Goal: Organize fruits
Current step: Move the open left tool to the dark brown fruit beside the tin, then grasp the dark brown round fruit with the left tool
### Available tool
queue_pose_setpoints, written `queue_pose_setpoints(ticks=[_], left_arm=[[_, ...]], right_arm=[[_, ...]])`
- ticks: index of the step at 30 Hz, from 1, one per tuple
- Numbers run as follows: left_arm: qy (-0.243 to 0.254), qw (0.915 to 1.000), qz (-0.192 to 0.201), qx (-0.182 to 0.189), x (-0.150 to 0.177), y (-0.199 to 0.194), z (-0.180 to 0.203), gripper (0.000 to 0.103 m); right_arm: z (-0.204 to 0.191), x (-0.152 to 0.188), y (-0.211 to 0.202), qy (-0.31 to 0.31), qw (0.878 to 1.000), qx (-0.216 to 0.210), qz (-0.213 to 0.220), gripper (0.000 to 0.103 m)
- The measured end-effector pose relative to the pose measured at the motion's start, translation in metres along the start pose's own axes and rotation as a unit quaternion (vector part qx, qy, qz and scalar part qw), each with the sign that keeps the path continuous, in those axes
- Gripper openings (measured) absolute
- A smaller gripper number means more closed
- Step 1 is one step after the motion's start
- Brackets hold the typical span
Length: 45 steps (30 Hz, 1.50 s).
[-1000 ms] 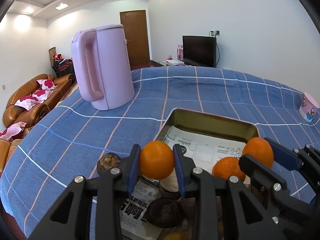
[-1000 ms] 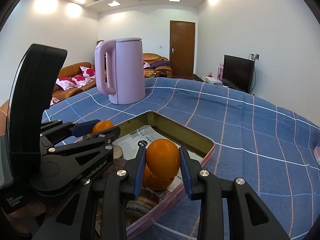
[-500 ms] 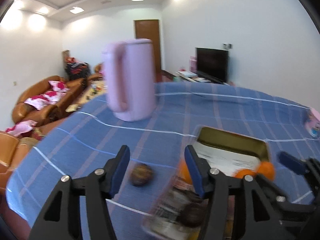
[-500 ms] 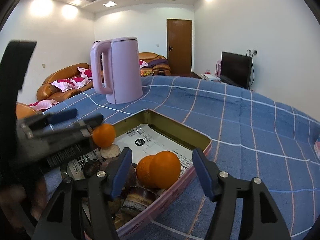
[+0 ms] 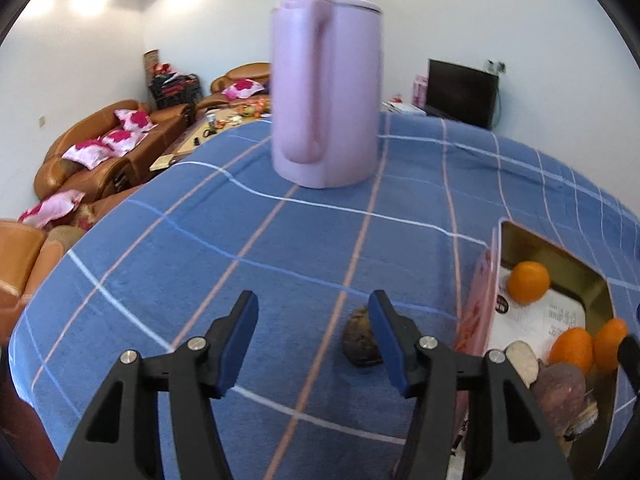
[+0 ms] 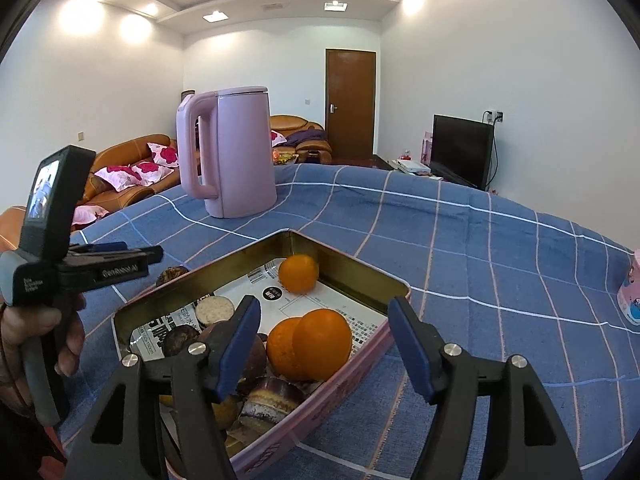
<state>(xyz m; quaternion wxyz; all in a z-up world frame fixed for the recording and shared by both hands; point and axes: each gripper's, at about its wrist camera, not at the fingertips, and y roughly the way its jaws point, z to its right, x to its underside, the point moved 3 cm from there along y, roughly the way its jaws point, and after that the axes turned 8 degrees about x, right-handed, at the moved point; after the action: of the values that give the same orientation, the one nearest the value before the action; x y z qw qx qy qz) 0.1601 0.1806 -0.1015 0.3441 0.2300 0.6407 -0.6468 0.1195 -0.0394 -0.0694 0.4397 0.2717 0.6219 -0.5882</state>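
Right wrist: right gripper (image 6: 324,340) gapes empty, just widened, above oranges (image 6: 310,342) in tin (image 6: 360,276). Left gripper (image 5: 314,336) empty, slightly narrowing; brown fruit (image 5: 360,340) at its three o'clock.

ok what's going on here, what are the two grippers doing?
A person is sorting fruit into a tin tray on a blue checked cloth. Both grippers have just been opening and now hold nothing. The right gripper hangs over two oranges lying in the tray; a third orange sits farther back. The left gripper is off to the tray's side, jaws open, aimed near a dark brown fruit lying on the cloth outside the tray. A pink kettle stands behind.
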Motion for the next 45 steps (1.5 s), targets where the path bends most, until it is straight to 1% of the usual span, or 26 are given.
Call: queue_pose_setpoints(ticks=[1,3,6,8,9,11,14,15,17,21,25,28,29,31,32,35,37,39,45], left_arm=[[0.001,1.0000,-0.004,0.000,0.000,0.002,0.001,0.053],[0.001,1.0000,-0.006,0.005,-0.002,0.006,0.002,0.050],[0.000,0.9998,-0.017,0.013,-0.005,0.012,0.001,0.046],[0.003,0.9997,-0.021,0.012,-0.006,0.015,0.001,0.044],[0.005,0.9997,-0.023,0.010,-0.006,0.015,0.000,0.040],[-0.002,0.9995,-0.028,0.016,-0.007,0.016,-0.005,0.040],[0.005,0.9990,-0.038,0.022,-0.005,0.017,-0.008,0.039],[-0.001,0.9988,-0.039,0.028,-0.005,0.016,-0.010,0.038],[-0.008,0.9980,-0.041,0.048,-0.004,0.013,-0.012,0.038],[-0.004,0.9969,-0.036,0.070,-0.004,0.006,-0.006,0.038],[-0.009,0.9941,-0.047,0.098,-0.005,0.006,-0.002,0.038],[-0.007,0.9945,-0.056,0.088,-0.008,0.011,-0.004,0.037],[-0.013,0.9933,-0.066,0.095,-0.008,0.012,-0.005,0.037],[-0.033,0.9883,-0.074,0.129,-0.008,0.010,-0.008,0.035],[-0.036,0.9870,-0.074,0.138,-0.007,0.008,-0.007,0.035],[-0.027,0.9867,-0.075,0.141,-0.005,0.006,-0.001,0.035],[-0.030,0.9840,-0.088,0.152,-0.003,0.013,0.003,0.035],[-0.037,0.9822,-0.099,0.155,-0.001,0.021,0.003,0.037],[-0.035,0.9817,-0.100,0.159,-0.001,0.024,0.005,0.035]], right_arm=[[0.000,0.000,0.000,0.001,1.000,0.000,0.001,0.068],[0.001,0.000,-0.001,0.005,1.000,0.000,0.004,0.068],[0.001,0.000,-0.001,0.005,1.000,0.001,0.004,0.068],[0.002,0.002,-0.002,0.005,1.000,0.001,0.005,0.068],[0.002,0.002,-0.003,0.005,1.000,0.001,0.005,0.068],[0.003,0.002,-0.003,0.006,1.000,0.002,0.005,0.068],[0.004,0.002,-0.003,0.009,1.000,0.002,0.006,0.069],[0.004,0.001,-0.002,0.008,1.000,0.002,0.004,0.069],[0.003,0.001,-0.002,0.007,1.000,0.003,0.003,0.069],[0.004,0.001,-0.002,0.007,1.000,0.005,0.004,0.069],[0.003,0.001,-0.003,0.007,1.000,0.007,0.005,0.069],[0.003,0.001,-0.003,0.008,1.000,0.009,0.007,0.069],[0.004,0.001,-0.003,0.008,1.000,0.009,0.008,0.070],[0.004,0.001,-0.004,0.009,1.000,0.009,0.009,0.070],[0.004,0.001,-0.004,0.011,1.000,0.009,0.010,0.070],[0.004,0.001,-0.004,0.010,1.000,0.010,0.008,0.070],[0.003,0.001,-0.005,0.009,1.000,0.011,0.010,0.070],[0.004,0.001,-0.005,0.010,1.000,0.011,0.012,0.070],[0.004,0.001,-0.004,0.011,1.000,0.010,0.009,0.070]])
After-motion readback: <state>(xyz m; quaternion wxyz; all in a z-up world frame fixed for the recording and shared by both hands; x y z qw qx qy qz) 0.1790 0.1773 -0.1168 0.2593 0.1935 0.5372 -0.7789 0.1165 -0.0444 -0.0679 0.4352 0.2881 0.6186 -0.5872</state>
